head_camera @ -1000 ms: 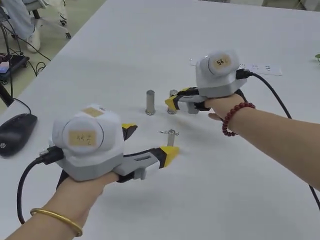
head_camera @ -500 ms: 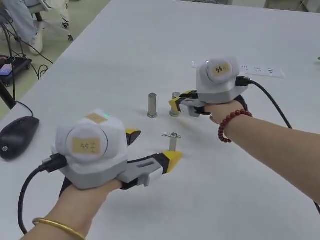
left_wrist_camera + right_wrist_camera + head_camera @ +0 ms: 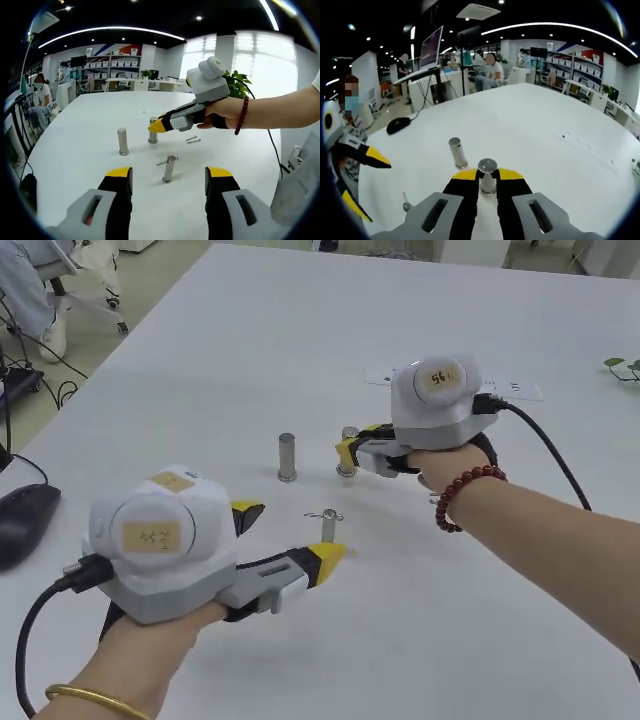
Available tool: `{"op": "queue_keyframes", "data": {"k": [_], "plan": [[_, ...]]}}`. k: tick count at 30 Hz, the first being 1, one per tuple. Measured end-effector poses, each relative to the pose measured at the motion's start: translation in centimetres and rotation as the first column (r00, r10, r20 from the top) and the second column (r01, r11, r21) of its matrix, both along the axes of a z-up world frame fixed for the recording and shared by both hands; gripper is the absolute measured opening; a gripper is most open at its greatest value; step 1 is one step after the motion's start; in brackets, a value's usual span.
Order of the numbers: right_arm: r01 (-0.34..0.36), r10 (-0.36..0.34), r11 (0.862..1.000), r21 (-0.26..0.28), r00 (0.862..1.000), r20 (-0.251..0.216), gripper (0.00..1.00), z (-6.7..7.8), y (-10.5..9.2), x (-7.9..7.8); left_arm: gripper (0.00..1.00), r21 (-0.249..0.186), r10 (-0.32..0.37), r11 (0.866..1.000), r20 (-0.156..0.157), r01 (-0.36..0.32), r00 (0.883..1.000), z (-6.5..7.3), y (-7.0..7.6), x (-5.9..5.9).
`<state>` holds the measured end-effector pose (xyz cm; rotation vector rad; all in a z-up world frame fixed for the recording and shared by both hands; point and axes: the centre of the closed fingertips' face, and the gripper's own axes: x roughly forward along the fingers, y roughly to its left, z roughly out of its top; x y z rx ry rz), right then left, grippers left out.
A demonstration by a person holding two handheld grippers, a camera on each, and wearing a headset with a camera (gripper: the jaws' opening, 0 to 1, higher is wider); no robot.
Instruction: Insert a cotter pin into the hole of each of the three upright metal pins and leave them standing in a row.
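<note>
Pinches the middle pin [image 3: 488, 182] just below its head between the right gripper's [image 3: 348, 452] jaws, pressed in on both sides; holds the left gripper's [image 3: 169, 175] jaws spread wide and empty, with the near pin [image 3: 169, 170] ahead of them and untouched; carries a cotter pin [image 3: 162, 162] through that near pin's hole already, while showing none in the middle pin or the far pin [image 3: 287, 457]. Risks, by judgement, toppling the clamped pin through any sideways pull or twist of the right hand, standing as it does on its own base alone on the table [image 3: 200, 360]; risks as well clipping the near pin with the left gripper's yellow tip just beside it, knocking it over or further out of line with the other two. Uses no tray or box; leaves the spare cotter pins [image 3: 191, 139] loose on the bare table, near the right gripper.
</note>
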<state>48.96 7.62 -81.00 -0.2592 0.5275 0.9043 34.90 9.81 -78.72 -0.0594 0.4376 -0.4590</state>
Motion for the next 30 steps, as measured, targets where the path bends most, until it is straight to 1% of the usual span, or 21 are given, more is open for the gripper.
{"op": "queue_keyframes", "data": {"k": [2, 4, 6, 9, 14, 15, 17, 20, 24, 28, 30], "plan": [[0.008, -0.008, 1.0, 0.005, 1.0, -0.01, 0.13, 0.1, -0.6, -0.4, 0.58, -0.001, 0.0, 1.0, 0.006, 0.0, 1.0, 0.1, -0.1, -0.1], [0.016, -0.016, 1.0, 0.002, 1.0, -0.011, 0.13, 0.1, -1.6, -1.1, 0.58, -0.002, 0.0, 1.0, 0.009, 0.0, 1.0, 0.3, -0.2, -0.2], [0.025, -0.025, 1.0, 0.002, 1.0, -0.015, 0.13, 0.1, -1.9, -1.2, 0.58, -0.005, 0.002, 1.0, 0.011, -0.002, 1.0, 0.4, -0.3, -0.3], [0.036, -0.036, 0.999, 0.012, 0.999, -0.033, 0.13, 0.4, -2.6, -2.1, 0.57, -0.004, 0.001, 1.0, 0.016, -0.001, 1.0, 0.6, -0.4, -0.3], [0.045, -0.045, 0.999, 0.005, 0.998, -0.032, 0.13, 0.6, -3.5, -3.5, 0.57, 0.0, -0.006, 1.0, 0.03, 0.006, 1.0, 1.0, -0.6, -0.5], [0.048, -0.047, 0.999, 0.006, 0.998, -0.034, 0.13, 0.7, -3.8, -4.0, 0.57, 0.0, -0.008, 1.0, 0.031, 0.008, 0.999, 1.0, -0.7, -0.5], [0.049, -0.049, 0.999, 0.007, 0.998, -0.039, 0.13, 0.6, -4.1, -4.4, 0.57, 0.0, -0.01, 1.0, 0.033, 0.01, 0.999, 1.0, -0.8, -0.6], [0.05, -0.05, 0.999, -0.001, 0.998, -0.034, 0.13, 0.7, -4.5, -5.2, 0.57, 0.004, -0.018, 1.0, 0.034, 0.018, 0.999, 1.0, -0.9, -0.8], [0.059, -0.059, 0.998, -0.005, 0.998, -0.034, 0.13, 0.5, -5.0, -5.9, 0.56, 0.006, -0.024, 1.0, 0.035, 0.024, 0.999, 1.0, -1.1, -1.0], [0.071, -0.072, 0.997, -0.015, 0.997, -0.032, 0.13, 0.3, -5.6, -7.0, 0.56, 0.009, -0.032, 0.999, 0.036, 0.032, 0.999, 1.0, -1.4, -1.2], [0.083, -0.084, 0.996, -0.011, 0.996, -0.038, 0.13, 0.1, -6.0, -6.8, 0.55, 0.008, -0.035, 0.999, 0.038, 0.035, 0.999, 1.1, -1.5, -1.3]]}}
